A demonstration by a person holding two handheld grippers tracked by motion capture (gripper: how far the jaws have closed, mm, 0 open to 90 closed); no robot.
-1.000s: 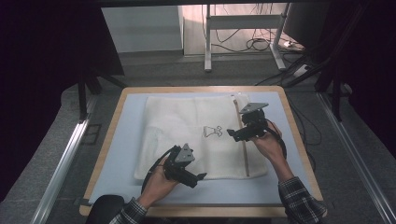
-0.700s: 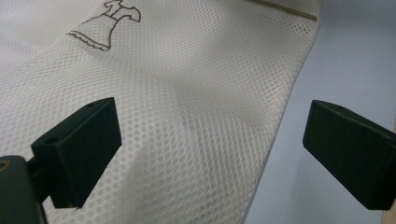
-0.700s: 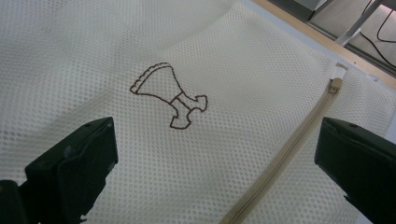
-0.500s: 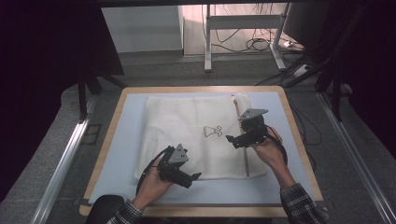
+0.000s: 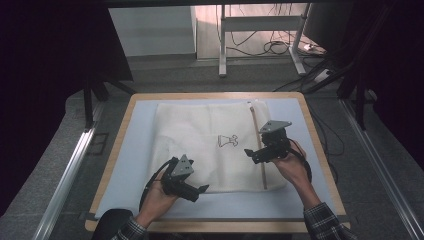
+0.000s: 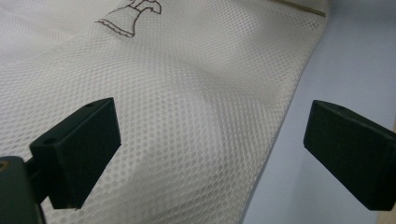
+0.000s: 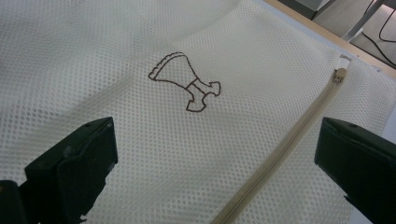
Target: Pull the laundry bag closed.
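Jaws of both grippers spread over a mesh bag (image 5: 210, 145) on a blue-matted table (image 5: 127, 150), cables on grey floor (image 5: 270, 47) behind.

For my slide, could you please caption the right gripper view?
Open right gripper poised over a mesh laundry bag, zipper at right.

Cables (image 5: 272, 47) on floor behind wooden-edged table (image 5: 210, 95).
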